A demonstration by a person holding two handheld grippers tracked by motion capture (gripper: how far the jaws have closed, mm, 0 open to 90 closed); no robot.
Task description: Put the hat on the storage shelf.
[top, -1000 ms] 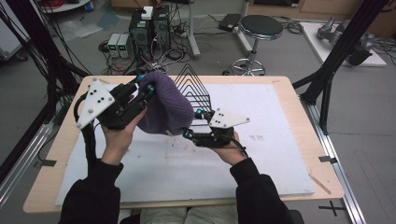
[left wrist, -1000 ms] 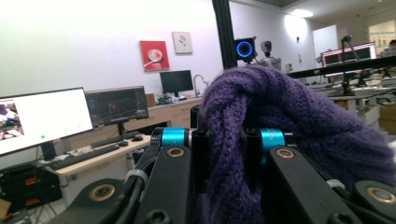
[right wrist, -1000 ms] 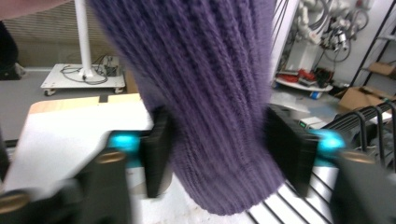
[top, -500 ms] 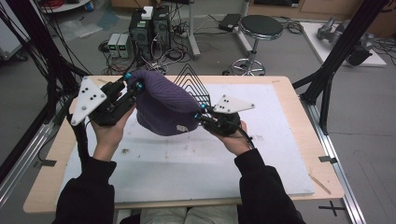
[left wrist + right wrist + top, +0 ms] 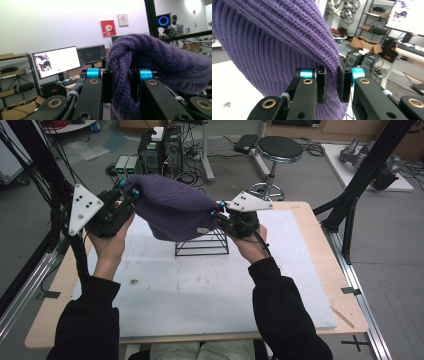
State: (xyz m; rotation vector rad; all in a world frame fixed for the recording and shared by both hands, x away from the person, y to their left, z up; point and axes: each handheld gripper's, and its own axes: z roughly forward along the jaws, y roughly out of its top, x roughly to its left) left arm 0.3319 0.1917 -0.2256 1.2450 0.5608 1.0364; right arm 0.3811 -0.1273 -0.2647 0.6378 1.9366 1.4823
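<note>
A purple knitted hat hangs stretched between my two grippers, above a black wire rack that stands on the white mat. My left gripper is shut on the hat's edge at the left; in the left gripper view the knit is bunched between the black jaws. My right gripper is shut on the hat's opposite edge, and its jaws have just been closing on the fabric. The hat hides the top of the rack.
The wooden table carries the mat. Behind its far edge stand computer boxes with cables and a black stool. Black frame posts rise at the right and left of the table.
Both grippers have lifted the hat up off the wire rack and pulled it apart sideways. The right gripper rose from the mat beside the rack and closed on the hat's edge.
</note>
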